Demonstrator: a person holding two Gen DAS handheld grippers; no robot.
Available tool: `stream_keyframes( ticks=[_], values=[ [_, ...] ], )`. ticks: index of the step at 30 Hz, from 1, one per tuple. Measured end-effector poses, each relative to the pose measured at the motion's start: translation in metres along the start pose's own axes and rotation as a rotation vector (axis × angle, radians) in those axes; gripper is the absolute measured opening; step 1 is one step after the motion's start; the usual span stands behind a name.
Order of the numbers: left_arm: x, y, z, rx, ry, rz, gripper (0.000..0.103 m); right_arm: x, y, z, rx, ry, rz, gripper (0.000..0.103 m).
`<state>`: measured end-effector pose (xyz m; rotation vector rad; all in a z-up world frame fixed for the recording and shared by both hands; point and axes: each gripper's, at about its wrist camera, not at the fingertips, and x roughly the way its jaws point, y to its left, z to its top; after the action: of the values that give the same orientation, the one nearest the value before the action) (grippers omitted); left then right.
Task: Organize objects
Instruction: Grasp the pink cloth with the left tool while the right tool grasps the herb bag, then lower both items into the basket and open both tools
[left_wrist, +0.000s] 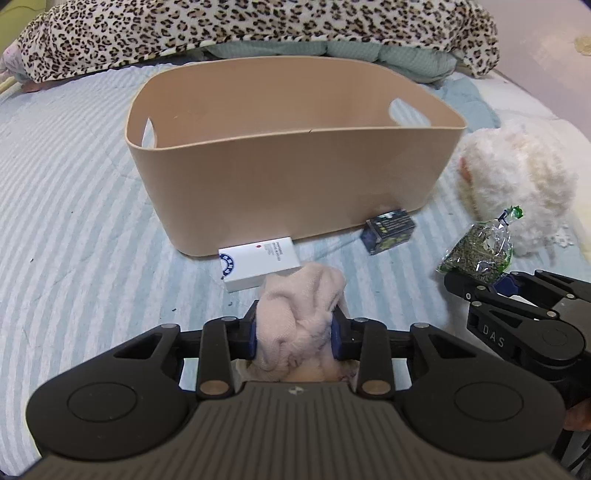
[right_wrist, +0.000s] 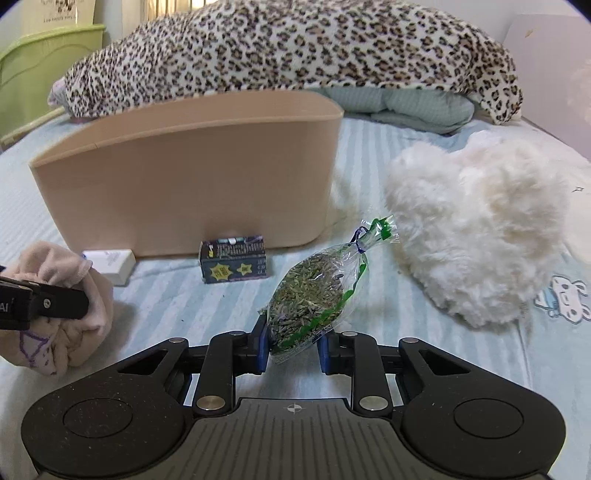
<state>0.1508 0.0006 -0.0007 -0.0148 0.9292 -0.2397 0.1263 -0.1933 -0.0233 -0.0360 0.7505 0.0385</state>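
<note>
My left gripper is closed on a bundle of pale pink cloth, its blue pads pressed into the fabric from both sides. The cloth bulges up and forward between the fingers, and from the right wrist view I can see purple line markings on its lower part. My right gripper is clamped on the bottom end of a clear bag of dried herbs, which stands up tilted to the right. The bag's neck is tied off with a blue twist, and there is green print on its flared top.

Ahead of both grippers sits a tan plastic basket with cut-out handles at each end, resting on the striped blue-and-white bedspread. Against its near wall lies a white box with a blue round mark, just in front of the pink cloth. A small dark box with yellow star shapes on its side stands touching the base of the basket further right. A fluffy white plush toy lies on the bed beside the right end of the basket, close to the herb bag. Behind the basket, a leopard-print blanket is heaped over a pale green quilt.
</note>
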Motion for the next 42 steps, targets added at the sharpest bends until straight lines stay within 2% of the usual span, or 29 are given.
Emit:
stream_keyframes(
  ticks=[8,11,15,19,26,31,37,39,42],
  values=[
    [-0.047,0.005,0.005,0.001,-0.090,-0.021,0.034,-0.051,0.003,0.008,-0.048,-0.135,-0.011,0.024],
    [-0.064,0.010,0.008,-0.003,-0.129,-0.013,0.034,-0.069,0.006,0.018,-0.048,-0.172,-0.041,0.024],
    [-0.083,0.014,0.015,-0.002,-0.180,-0.001,0.034,-0.089,0.009,0.036,-0.036,-0.218,-0.027,0.024],
    [-0.098,0.013,0.028,0.022,-0.230,0.023,0.034,-0.099,0.012,0.056,-0.053,-0.278,-0.025,0.024],
    [-0.113,0.006,0.060,0.097,-0.330,0.104,0.034,-0.092,0.022,0.100,-0.093,-0.337,-0.033,0.024],
    [-0.101,0.007,0.090,0.101,-0.353,0.153,0.034,-0.075,0.036,0.127,-0.135,-0.344,-0.044,0.024],
    [-0.054,0.016,0.120,0.065,-0.301,0.202,0.034,-0.048,0.051,0.142,-0.173,-0.320,-0.044,0.024],
    [-0.037,0.020,0.123,0.047,-0.273,0.199,0.034,-0.038,0.054,0.145,-0.177,-0.305,-0.044,0.024],
    [-0.010,0.021,0.126,0.047,-0.239,0.238,0.034,-0.021,0.059,0.146,-0.176,-0.282,-0.035,0.024]
  ],
)
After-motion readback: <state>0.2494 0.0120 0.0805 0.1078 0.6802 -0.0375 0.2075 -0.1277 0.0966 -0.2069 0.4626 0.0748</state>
